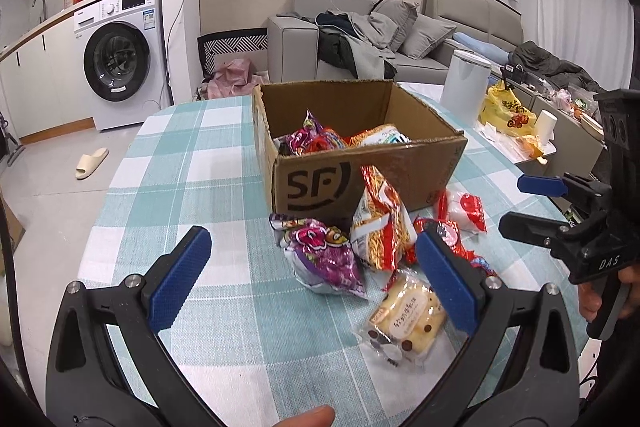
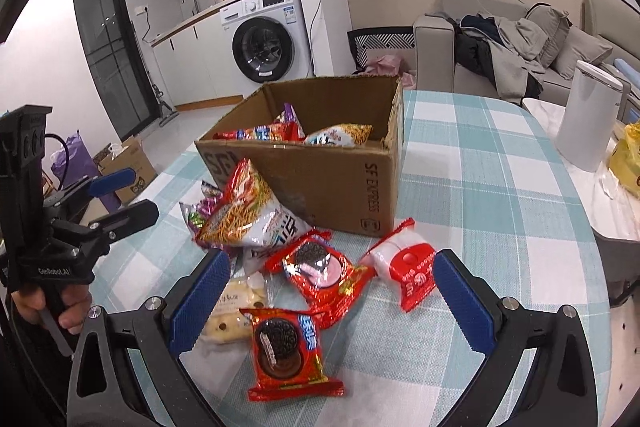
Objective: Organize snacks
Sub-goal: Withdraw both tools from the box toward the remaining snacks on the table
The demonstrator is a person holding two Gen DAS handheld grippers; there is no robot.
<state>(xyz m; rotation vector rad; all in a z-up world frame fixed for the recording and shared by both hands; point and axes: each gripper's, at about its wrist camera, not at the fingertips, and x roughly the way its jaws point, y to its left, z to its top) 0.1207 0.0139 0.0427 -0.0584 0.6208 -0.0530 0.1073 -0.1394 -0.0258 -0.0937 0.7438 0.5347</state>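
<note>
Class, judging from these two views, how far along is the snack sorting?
Done: some packets already lie in the box. In hand: nothing; the left gripper and right gripper are open. Left: the noodle bag, cookie packs and others wait on the table.

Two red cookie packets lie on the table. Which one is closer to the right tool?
The red cookie packet lying lowest in the right wrist view, between the open right tool's fingers. The other red cookie packet lies farther off, toward the cardboard box.

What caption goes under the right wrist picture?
Open right gripper above cookie packets beside a cardboard box holding snacks.
</note>
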